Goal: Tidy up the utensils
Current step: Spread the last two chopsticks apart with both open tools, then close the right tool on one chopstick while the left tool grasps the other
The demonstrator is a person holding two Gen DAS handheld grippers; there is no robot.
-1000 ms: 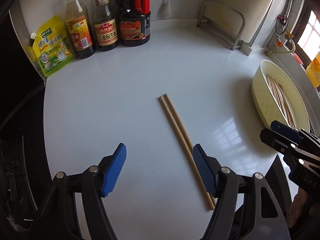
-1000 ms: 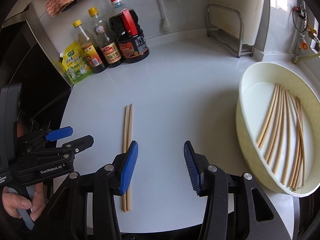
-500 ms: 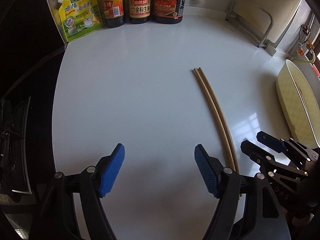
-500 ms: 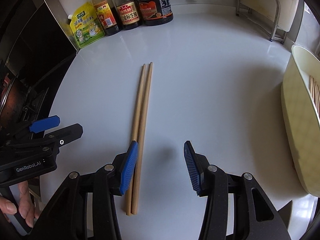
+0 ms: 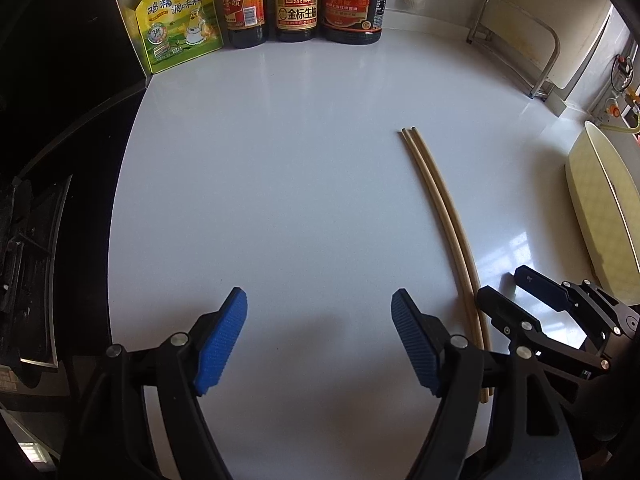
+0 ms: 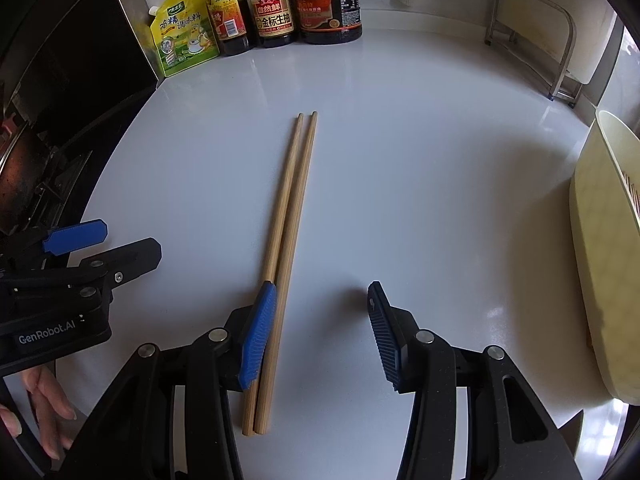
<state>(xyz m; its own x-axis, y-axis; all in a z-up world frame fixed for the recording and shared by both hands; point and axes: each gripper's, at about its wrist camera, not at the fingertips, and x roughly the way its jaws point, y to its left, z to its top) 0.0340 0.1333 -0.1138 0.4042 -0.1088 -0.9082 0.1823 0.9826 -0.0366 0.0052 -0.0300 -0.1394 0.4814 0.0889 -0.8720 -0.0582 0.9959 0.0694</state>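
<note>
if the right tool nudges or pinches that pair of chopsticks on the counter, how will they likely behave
The chopsticks are thin, straight wooden sticks, so probably stiff and light. Lying loose on the glossy white counter, they may slide or roll apart if nudged. The right tool is open, its left pad over one stick, so a pinch might catch only one.
</note>
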